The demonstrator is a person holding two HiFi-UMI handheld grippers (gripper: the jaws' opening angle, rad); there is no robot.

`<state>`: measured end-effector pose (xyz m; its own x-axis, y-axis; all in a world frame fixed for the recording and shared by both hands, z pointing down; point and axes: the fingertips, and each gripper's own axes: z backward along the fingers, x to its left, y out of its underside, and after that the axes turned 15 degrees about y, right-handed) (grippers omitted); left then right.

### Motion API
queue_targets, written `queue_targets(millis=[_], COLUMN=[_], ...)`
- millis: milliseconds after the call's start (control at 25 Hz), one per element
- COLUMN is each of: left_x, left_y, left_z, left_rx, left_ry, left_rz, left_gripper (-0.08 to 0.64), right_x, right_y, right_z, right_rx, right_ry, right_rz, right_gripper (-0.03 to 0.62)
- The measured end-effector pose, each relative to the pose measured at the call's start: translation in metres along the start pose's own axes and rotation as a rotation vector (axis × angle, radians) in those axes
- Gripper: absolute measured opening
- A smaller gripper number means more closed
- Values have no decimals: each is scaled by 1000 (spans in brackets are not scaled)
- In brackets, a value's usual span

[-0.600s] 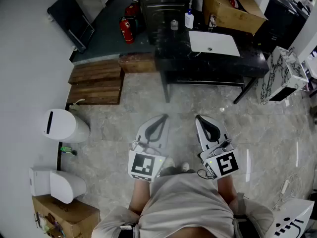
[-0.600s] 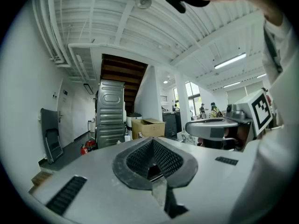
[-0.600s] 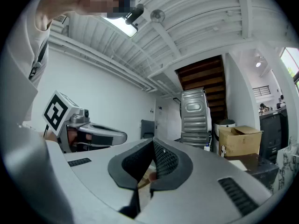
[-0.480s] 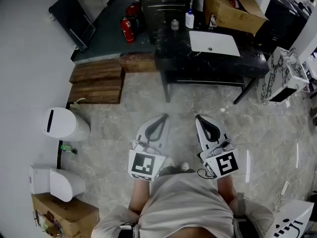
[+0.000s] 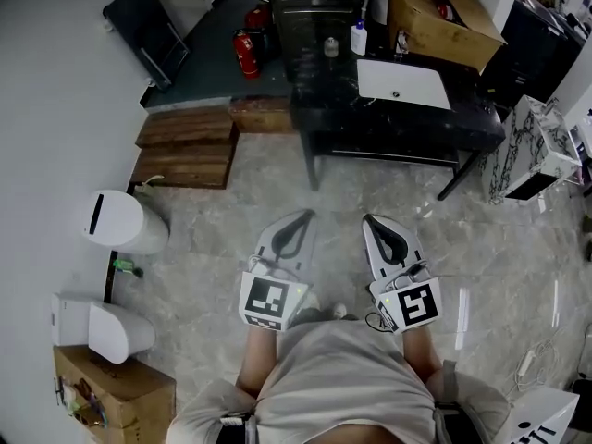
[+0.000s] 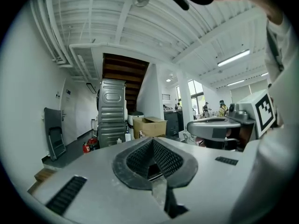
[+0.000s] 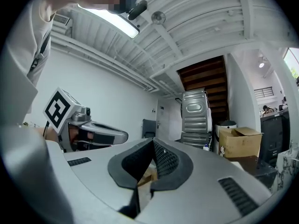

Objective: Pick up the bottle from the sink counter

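The left gripper (image 5: 304, 218) and right gripper (image 5: 370, 221) are pressed together and empty. The distant white bottle (image 5: 359, 38) looks light, slippery plastic, best grasped mid-body.

Head view shifted, wooden steps (image 5: 185, 146) slightly higher

Bare floor (image 5: 365, 192) runs to the sink counter (image 5: 388, 118) — cardboard box (image 5: 442, 21) crowding its far edge, wooden steps (image 5: 185, 151) at left.

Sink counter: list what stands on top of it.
Seen on the counter: a white basin, a white bottle, a small jar. The cardboard box hides the far corner.
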<state>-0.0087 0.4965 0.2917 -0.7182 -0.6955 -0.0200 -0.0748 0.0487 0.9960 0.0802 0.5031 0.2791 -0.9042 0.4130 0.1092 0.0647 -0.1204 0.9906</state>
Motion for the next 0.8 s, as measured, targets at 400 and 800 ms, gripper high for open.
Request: queue_targets(millis=[400,800], left_x=[7,50], left_y=[-1,9], left_z=[-18,-42], left_rx=[7,17], left_ry=[-10,1], left_rz=[-8,2], left_gripper=[2,2], right_x=[-13,-19], right_y=[4,20], right_z=[-14,-62], right_rx=[-2,26], right_ry=[-18,-2], right_rz=[-5,3], right_gripper=[-5,-5])
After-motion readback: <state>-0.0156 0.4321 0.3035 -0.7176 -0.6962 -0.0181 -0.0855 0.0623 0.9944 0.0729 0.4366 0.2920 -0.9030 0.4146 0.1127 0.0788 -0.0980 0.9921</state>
